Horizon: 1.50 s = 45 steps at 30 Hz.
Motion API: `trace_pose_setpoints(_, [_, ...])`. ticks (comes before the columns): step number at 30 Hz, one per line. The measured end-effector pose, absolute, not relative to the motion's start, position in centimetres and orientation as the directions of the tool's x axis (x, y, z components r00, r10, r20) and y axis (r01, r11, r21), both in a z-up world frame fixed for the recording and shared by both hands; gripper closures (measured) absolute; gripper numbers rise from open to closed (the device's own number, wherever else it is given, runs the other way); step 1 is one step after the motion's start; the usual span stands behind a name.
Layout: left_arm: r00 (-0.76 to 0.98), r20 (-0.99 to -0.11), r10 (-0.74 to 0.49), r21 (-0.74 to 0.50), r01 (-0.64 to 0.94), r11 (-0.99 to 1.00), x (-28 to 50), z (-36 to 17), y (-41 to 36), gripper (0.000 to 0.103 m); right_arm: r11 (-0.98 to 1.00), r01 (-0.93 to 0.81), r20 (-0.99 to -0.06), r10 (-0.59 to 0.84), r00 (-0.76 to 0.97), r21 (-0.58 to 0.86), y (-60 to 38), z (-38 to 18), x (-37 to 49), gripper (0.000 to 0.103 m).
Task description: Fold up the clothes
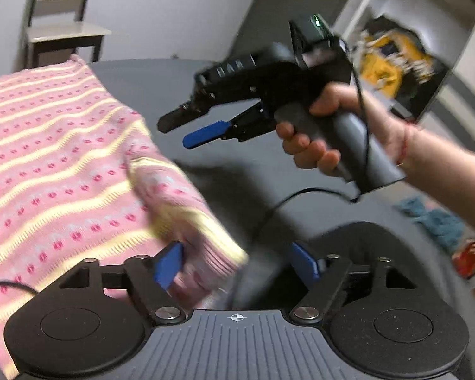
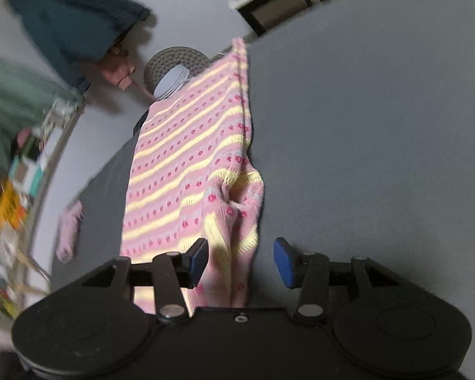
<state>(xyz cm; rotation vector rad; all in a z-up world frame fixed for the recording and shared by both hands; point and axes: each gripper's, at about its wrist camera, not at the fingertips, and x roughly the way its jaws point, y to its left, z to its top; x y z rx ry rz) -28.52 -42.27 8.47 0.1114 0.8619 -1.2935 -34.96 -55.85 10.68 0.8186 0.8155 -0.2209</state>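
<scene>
Home room, chair by wall, cluttered shelves, hanging clothes

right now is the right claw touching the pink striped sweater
Apart. The left wrist view shows the right claw held in the air above the dark table, with clear space between its open fingers and the pink striped sweater.

I see a knitted cloth sweater, pink with yellow stripes, its weave open and slightly rough, lying on a matt grey table that looks smooth. Beside the sweater, my right gripper is matt black plastic with blue rubbery-looking pads. My left gripper has shiny metal pivot pins.
</scene>
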Motion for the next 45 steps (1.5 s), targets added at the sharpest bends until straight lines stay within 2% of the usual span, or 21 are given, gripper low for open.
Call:
trace_pose_setpoints(4, [0.067,-0.651,-0.756,-0.257,0.918,0.303,-28.8,10.1,-38.4,0.024,0.866,0.313,-0.731,0.085,0.677,0.391,-52.1,13.9,-36.6,0.058])
trace_pose_setpoints(6, [0.104,-0.691,-0.716,-0.172,0.937,0.302,-28.7,10.7,-36.7,0.024,0.923,0.179,-0.707,0.125,0.697,0.340,-49.3,15.6,-36.7,0.058])
trace_pose_setpoints(9, [0.148,-0.740,-0.656,-0.097,0.942,0.322,-27.8,11.0,-34.5,0.024,0.940,0.018,-0.695,0.239,0.678,0.341,-46.0,16.9,-35.6,0.059])
trace_pose_setpoints(11, [0.161,-0.748,-0.644,-0.084,0.939,0.333,-27.1,10.9,-33.5,0.023,0.925,-0.030,-0.717,0.314,0.622,0.379,-44.5,16.7,-34.3,0.064])
trace_pose_setpoints(13, [0.176,-0.744,-0.645,-0.075,0.937,0.342,-26.5,10.8,-33.0,0.024,0.938,0.000,-0.794,0.292,0.534,0.346,-44.0,15.6,-33.3,0.070])
trace_pose_setpoints(16, [0.229,-0.728,-0.646,0.016,0.948,0.319,-27.6,10.7,-32.9,0.024,0.949,0.069,-0.878,0.256,0.403,0.308,-44.2,14.0,-32.6,0.071])
trace_pose_setpoints(19, [0.315,-0.732,-0.605,0.194,0.946,0.259,-28.8,9.8,-33.2,0.024,0.937,0.192,-0.928,0.229,0.295,0.292,-46.1,12.5,-33.2,0.071])
trace_pose_setpoints(23, [0.445,-0.742,-0.501,0.387,0.895,0.223,-28.2,9.4,-33.1,0.024,0.936,0.241,-0.945,0.192,0.263,0.257,-46.2,12.8,-34.2,0.072])
trace_pose_setpoints(27, [0.503,-0.735,-0.454,0.378,0.860,0.342,-25.2,11.6,-30.5,0.024,0.984,0.083,-0.930,0.117,0.350,0.156,-42.4,15.9,-34.2,0.071])
trace_pose_setpoints(30, [0.587,-0.696,-0.413,0.350,0.780,0.519,-22.0,13.9,-27.3,0.024,0.990,-0.132,-0.905,0.096,0.415,0.044,-37.4,17.7,-34.1,0.071])
trace_pose_setpoints(33, [0.706,-0.630,-0.324,0.421,0.660,0.622,-20.0,15.3,-23.9,0.024,0.929,-0.350,-0.925,0.021,0.379,-0.122,-31.7,16.6,-33.1,0.071])
trace_pose_setpoints(35, [0.733,-0.607,-0.305,0.429,0.626,0.651,-19.5,15.4,-22.2,0.024,0.860,-0.457,-0.931,-0.052,0.360,-0.225,-28.9,15.1,-32.9,0.071])
trace_pose_setpoints(36, [0.728,-0.607,-0.318,0.409,0.629,0.660,-19.5,15.4,-21.5,0.023,0.830,-0.492,-0.930,-0.083,0.359,-0.264,-27.9,14.5,-32.9,0.071])
trace_pose_setpoints(39, [0.607,-0.647,-0.462,0.225,0.731,0.644,-19.5,14.6,-21.0,0.024,0.753,-0.554,-0.915,-0.155,0.373,-0.354,-25.8,13.3,-32.6,0.074])
trace_pose_setpoints(41, [0.518,-0.655,-0.550,0.130,0.795,0.593,-19.8,14.0,-21.5,0.024,0.732,-0.580,-0.921,-0.175,0.348,-0.358,-25.3,12.9,-32.3,0.075])
trace_pose_setpoints(43, [0.424,-0.651,-0.630,0.112,0.874,0.473,-21.0,13.6,-22.8,0.024,0.747,-0.583,-0.939,-0.168,0.298,-0.319,-25.4,12.8,-31.7,0.077])
trace_pose_setpoints(45, [0.354,-0.645,-0.677,0.170,0.930,0.325,-22.9,13.0,-24.4,0.024,0.768,-0.574,-0.952,-0.152,0.265,-0.283,-25.8,12.7,-31.1,0.080])
